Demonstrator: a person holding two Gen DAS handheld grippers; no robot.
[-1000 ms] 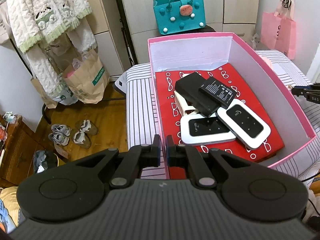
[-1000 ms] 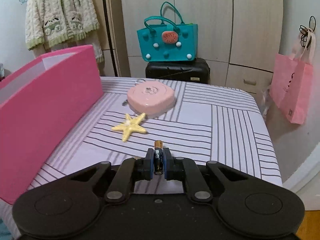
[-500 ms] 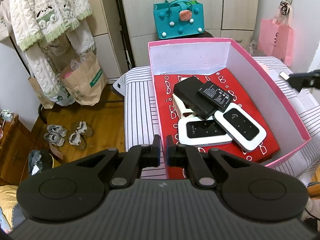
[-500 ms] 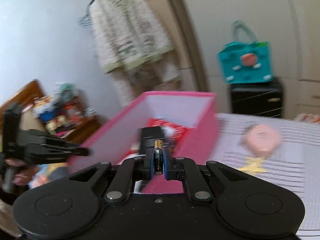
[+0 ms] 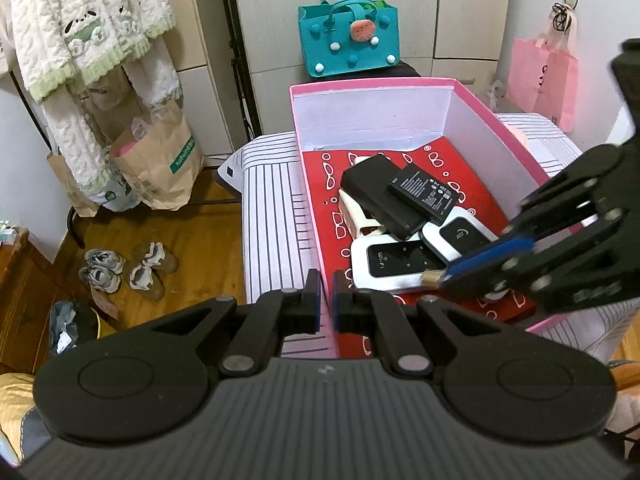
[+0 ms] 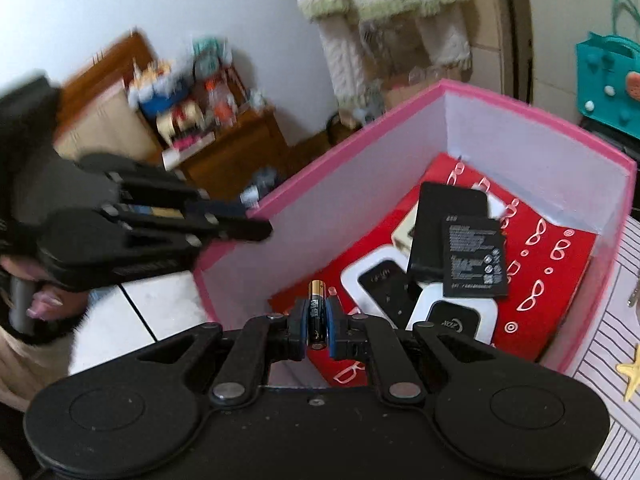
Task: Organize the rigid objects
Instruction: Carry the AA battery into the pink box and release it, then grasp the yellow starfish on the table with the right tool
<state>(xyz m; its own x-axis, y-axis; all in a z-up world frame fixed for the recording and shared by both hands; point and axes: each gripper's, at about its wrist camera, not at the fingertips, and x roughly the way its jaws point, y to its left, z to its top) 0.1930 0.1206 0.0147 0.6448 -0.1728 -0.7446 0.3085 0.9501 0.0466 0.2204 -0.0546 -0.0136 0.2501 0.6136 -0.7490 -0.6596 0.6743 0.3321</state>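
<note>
A pink box point(image 5: 496, 120) lined with red paper stands on a striped cover. Inside lie two white Wi-Fi routers point(image 5: 390, 264), a black power bank point(image 5: 376, 196) and a flat black battery pack point(image 5: 426, 194). My left gripper point(image 5: 327, 300) is shut on the box's near wall; the right wrist view shows it point(image 6: 250, 222) at the rim of the box point(image 6: 360, 136). My right gripper point(image 6: 317, 320) is shut on an upright AA battery point(image 6: 317, 308) and hangs over the box's near end. In the left wrist view it point(image 5: 452, 276) reaches in from the right, battery tip point(image 5: 430, 277) leading.
A yellow starfish point(image 6: 632, 372) lies on the striped cover point(image 5: 272, 184) outside the box. A teal bag point(image 5: 348, 40) and a pink bag point(image 5: 544, 80) are behind; paper bags point(image 5: 160, 160) and shoes point(image 5: 128, 268) are on the floor. A person's hand point(image 6: 40, 304) holds the left gripper.
My right gripper has swung left with the battery, from above the striped cover near the starfish to over the box, and now shows in the left wrist view. The left gripper stayed put.
</note>
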